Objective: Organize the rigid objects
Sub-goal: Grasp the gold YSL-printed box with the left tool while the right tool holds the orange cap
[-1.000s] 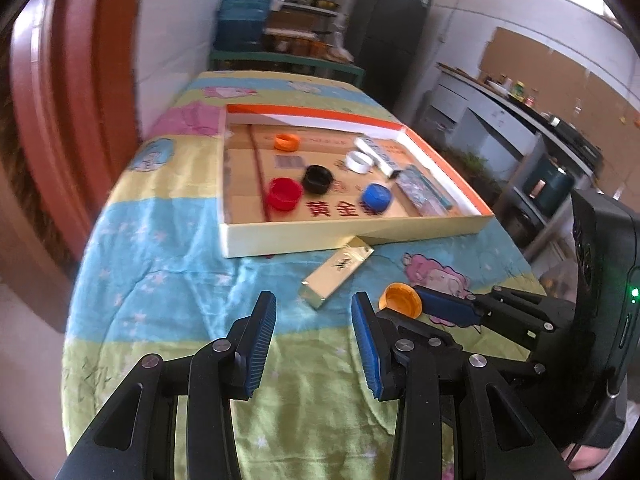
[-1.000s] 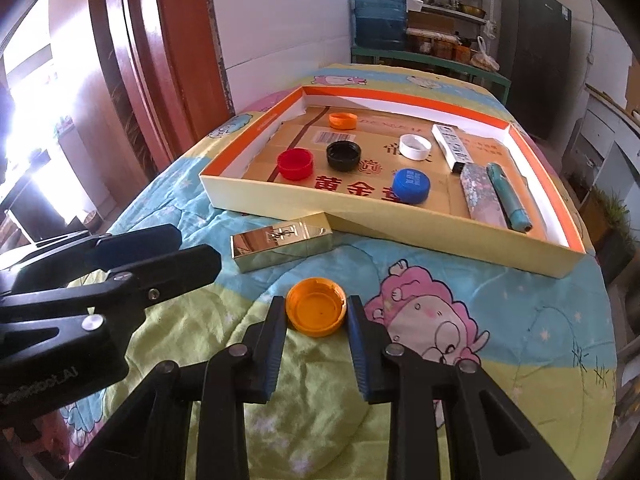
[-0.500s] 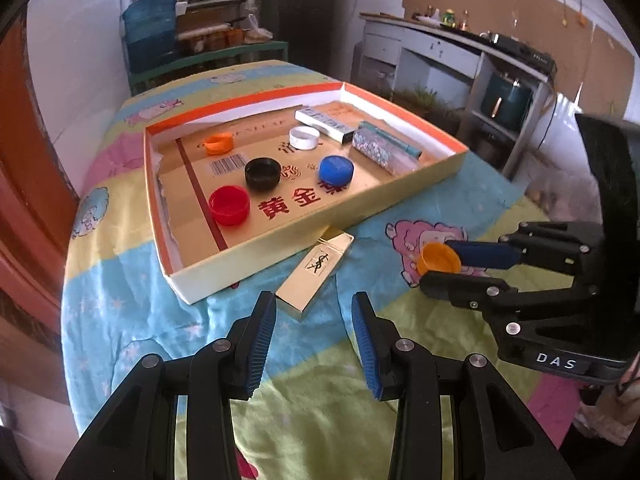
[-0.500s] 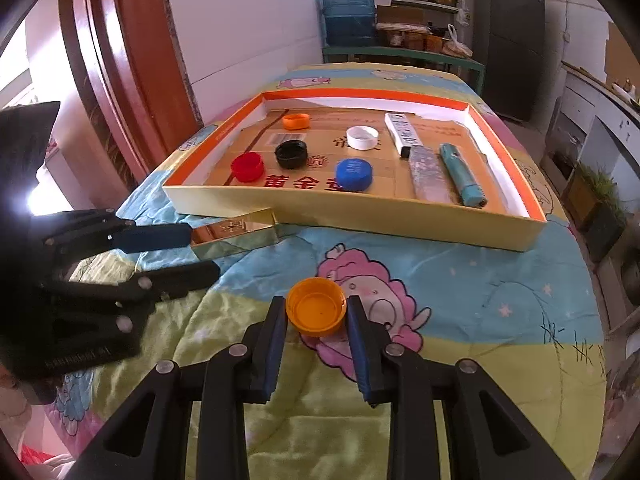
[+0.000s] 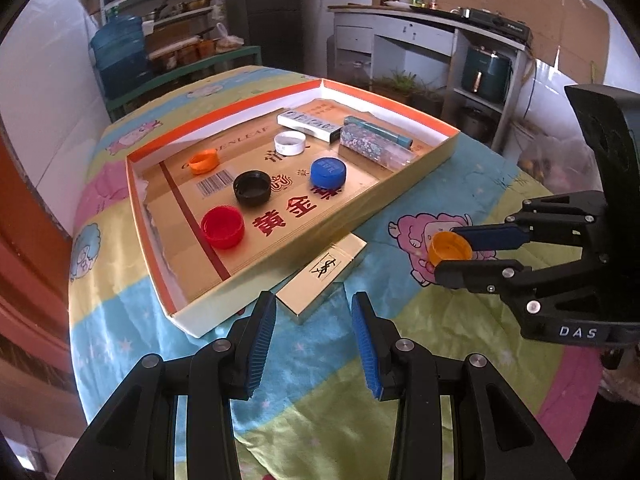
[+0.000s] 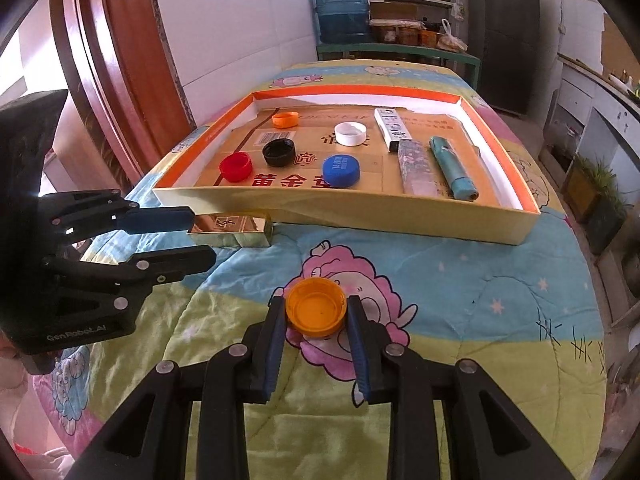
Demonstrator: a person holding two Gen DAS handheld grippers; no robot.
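My right gripper is shut on an orange bottle cap and holds it above the quilt; the cap also shows in the left wrist view. My left gripper is open, its jaws on either side of the near end of a gold box that lies on the quilt against the tray's front wall; the box also shows in the right wrist view. The shallow cardboard tray holds red, black, blue, white and orange caps.
At the tray's right side lie a white box, a patterned box and a teal tube. The table wears a patterned quilt. A wooden door frame stands at the left; shelves and a water bottle behind.
Both grippers swung round the table. My left gripper has come closer to the gold box. The right gripper has kept hold of the orange cap and lifted it a little.
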